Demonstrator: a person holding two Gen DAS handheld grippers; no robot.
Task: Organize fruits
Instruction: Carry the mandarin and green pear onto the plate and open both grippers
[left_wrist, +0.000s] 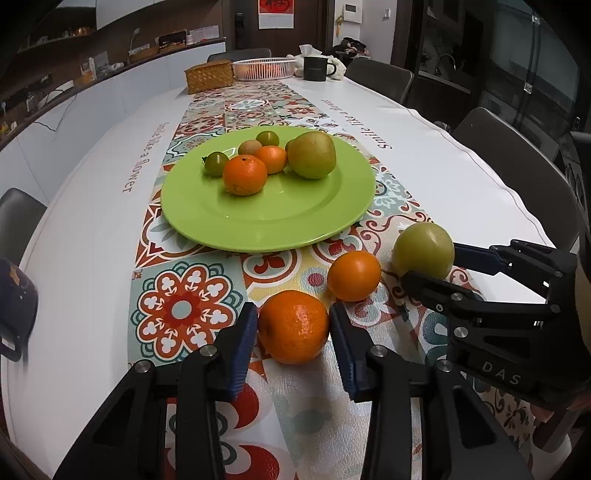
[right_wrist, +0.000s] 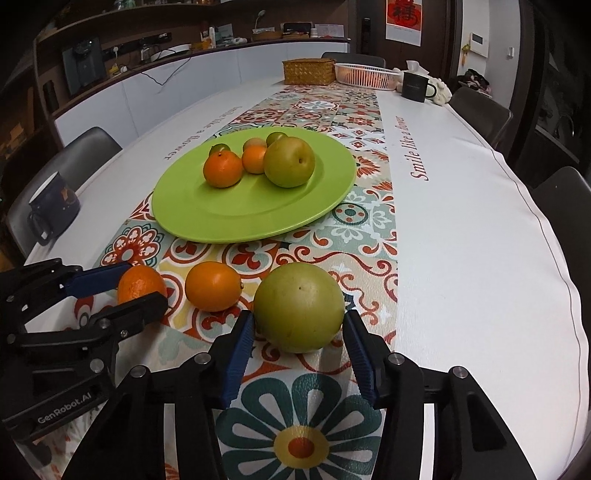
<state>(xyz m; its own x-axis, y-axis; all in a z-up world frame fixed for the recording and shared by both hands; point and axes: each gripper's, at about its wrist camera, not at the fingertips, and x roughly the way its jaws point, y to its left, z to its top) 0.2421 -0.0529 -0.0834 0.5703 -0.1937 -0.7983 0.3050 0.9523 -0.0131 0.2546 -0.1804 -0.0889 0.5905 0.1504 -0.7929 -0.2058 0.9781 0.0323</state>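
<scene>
A green plate (left_wrist: 266, 218) is seen at centre frame on the patterned table runner (left_wrist: 184, 306), and it is loaded in its upper half: two mandarins, one large green pear (left_wrist: 311, 155) at the right of the cluster, and several small green and brownish fruits tucked behind them. Far back, at the top centre of the left wrist view, a woven basket (left_wrist: 209, 76) and a white slotted basket (left_wrist: 264, 68) are set side by side, with something orange dimly visible inside the white one; a dark mug (left_wrist: 315, 68) stands just right of them. Below the plate, three fruits are lined up on the runner. In the left wrist view the nearest mandarin (left_wrist: 293, 326) is framed by the left gripper (left_wrist: 293, 328), blue pads parted on either side, close but not clearly touching. A smooth orange fruit (left_wrist: 354, 275) lies between the two tools. In the right wrist view the green pear on the runner (right_wrist: 298, 307) is bracketed low-centre by the right gripper (right_wrist: 299, 328), its fingers spread wide, a gap showing on the right side.
</scene>
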